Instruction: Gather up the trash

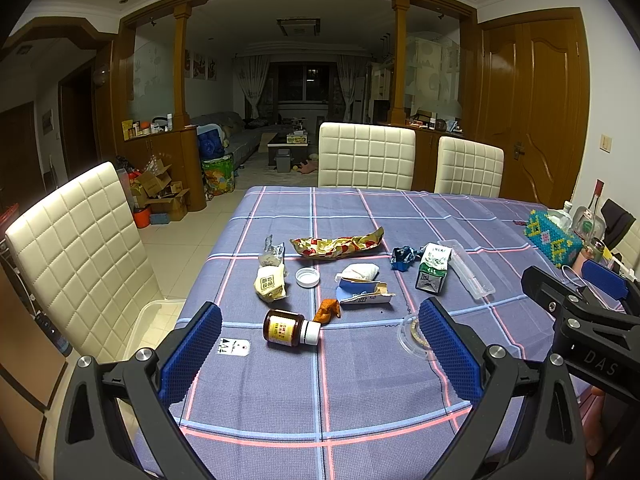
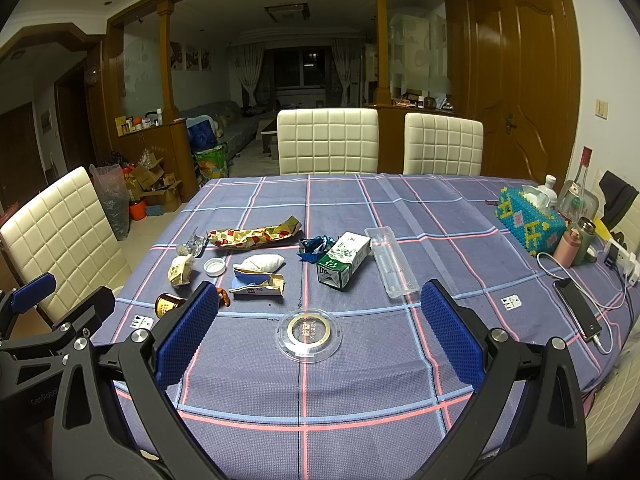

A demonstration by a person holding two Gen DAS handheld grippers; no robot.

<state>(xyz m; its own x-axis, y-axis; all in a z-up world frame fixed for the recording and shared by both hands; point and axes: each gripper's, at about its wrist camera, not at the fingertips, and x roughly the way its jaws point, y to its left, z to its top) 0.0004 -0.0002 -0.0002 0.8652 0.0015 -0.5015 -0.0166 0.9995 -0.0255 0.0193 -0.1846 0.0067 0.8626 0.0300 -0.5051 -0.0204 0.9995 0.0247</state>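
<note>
Trash lies scattered on the plaid tablecloth (image 1: 360, 380). A brown pill bottle (image 1: 290, 328) lies on its side just ahead of my open left gripper (image 1: 320, 354), with nothing between the fingers. Beyond it are an orange scrap (image 1: 328, 311), a torn blue-white box (image 1: 362, 292), a white cap (image 1: 307, 277), a yellow wrapper (image 1: 270, 283), a long patterned wrapper (image 1: 338, 245) and a green milk carton (image 1: 433, 268). My right gripper (image 2: 320, 334) is open above a clear round lid (image 2: 309, 334). The carton (image 2: 344, 260) and a clear plastic tray (image 2: 390, 266) lie farther off.
White padded chairs (image 1: 366, 156) stand at the far side and one (image 1: 80, 256) at the left. At the right edge are a beaded tissue box (image 2: 528, 220), bottles (image 2: 576, 196), a flask (image 2: 572, 248) and a phone (image 2: 578, 314) on a cable. Boxes clutter the floor (image 1: 160, 196).
</note>
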